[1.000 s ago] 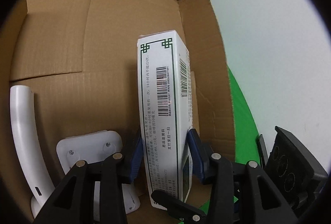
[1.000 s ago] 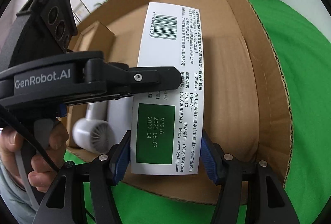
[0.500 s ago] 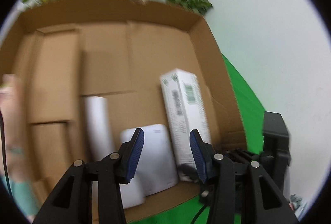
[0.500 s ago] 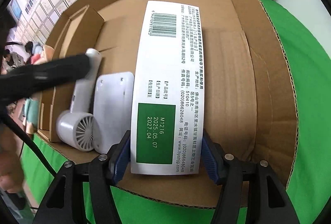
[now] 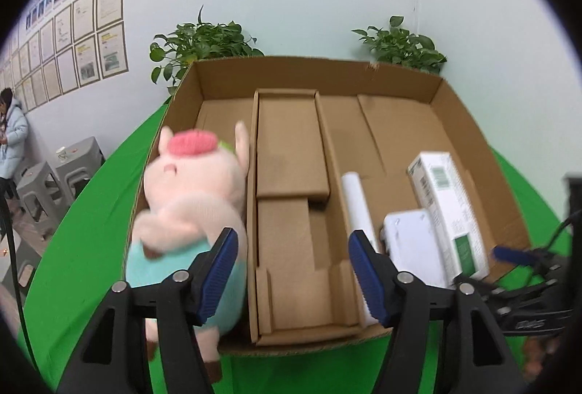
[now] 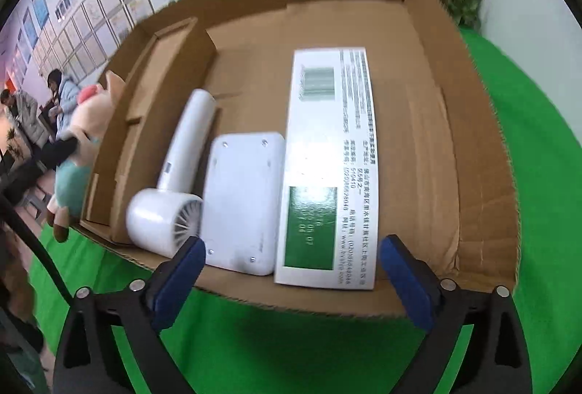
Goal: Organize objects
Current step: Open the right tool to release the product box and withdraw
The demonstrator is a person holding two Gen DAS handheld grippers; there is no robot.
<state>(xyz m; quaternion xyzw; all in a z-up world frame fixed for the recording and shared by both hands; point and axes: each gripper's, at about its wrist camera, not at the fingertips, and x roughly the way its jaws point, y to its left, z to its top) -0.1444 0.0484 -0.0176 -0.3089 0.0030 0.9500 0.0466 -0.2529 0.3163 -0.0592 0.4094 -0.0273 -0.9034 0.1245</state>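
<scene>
a: where's the carton?
b: white carton (image 6: 329, 165) lies flat in the cardboard box (image 6: 469, 125), right section, just beside the white pad (image 6: 242, 197) and hair dryer (image 6: 171, 190). packed side by side, probably to save room.
a: right gripper (image 6: 291, 281)?
b: jaws have just been opening, now wide, nothing pinched; carton sits beyond them.
a: left gripper (image 5: 293, 276)?
b: jaws also just opened, half wide, empty, aimed at the inner cardboard tray. plush pig (image 5: 189, 212) leans at the box's left wall, likely next.
</scene>
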